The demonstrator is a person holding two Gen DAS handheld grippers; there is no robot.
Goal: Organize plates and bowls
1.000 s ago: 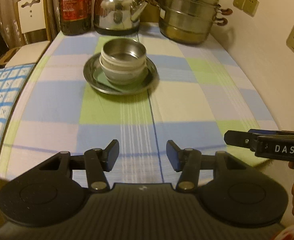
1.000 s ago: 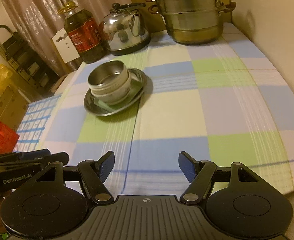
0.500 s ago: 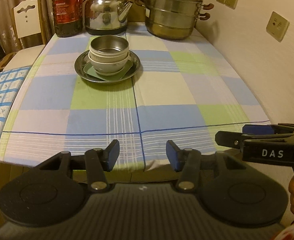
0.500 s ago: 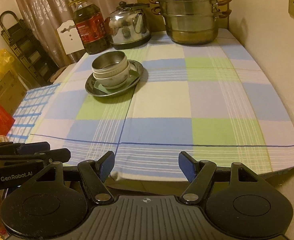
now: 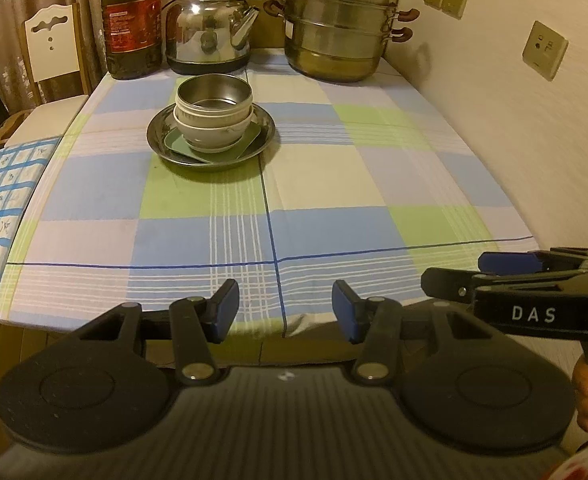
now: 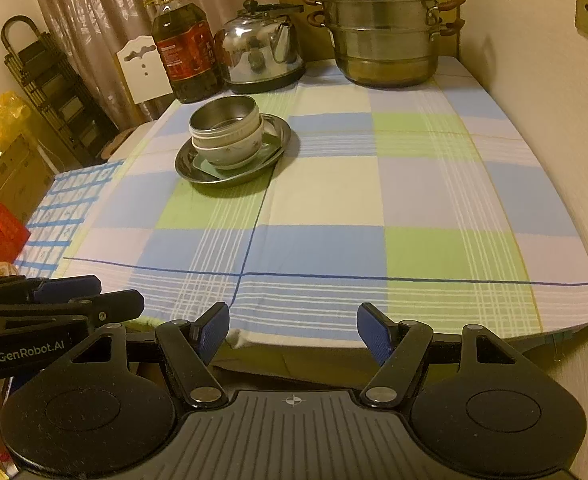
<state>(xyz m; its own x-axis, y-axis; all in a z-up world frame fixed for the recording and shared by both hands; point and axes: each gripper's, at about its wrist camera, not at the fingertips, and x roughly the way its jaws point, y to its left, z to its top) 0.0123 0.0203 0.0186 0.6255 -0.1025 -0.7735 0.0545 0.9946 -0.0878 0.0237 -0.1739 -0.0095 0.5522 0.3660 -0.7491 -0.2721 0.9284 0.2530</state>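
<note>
A steel bowl sits nested in white ceramic bowls, stacked on a small green plate inside a round steel plate. The stack stands on the far left part of the checked tablecloth; it also shows in the right wrist view. My left gripper is open and empty, held off the table's near edge. My right gripper is open and empty, also off the near edge, and shows at the right of the left wrist view.
A large oil bottle, a steel kettle and a stacked steel steamer pot stand along the table's far edge. A wall with sockets runs along the right. A white chair stands at the far left.
Both grippers have pulled back from the table, past its near edge. The bowl stack looks farther away, then slightly nearer again. Both stay open and empty.
</note>
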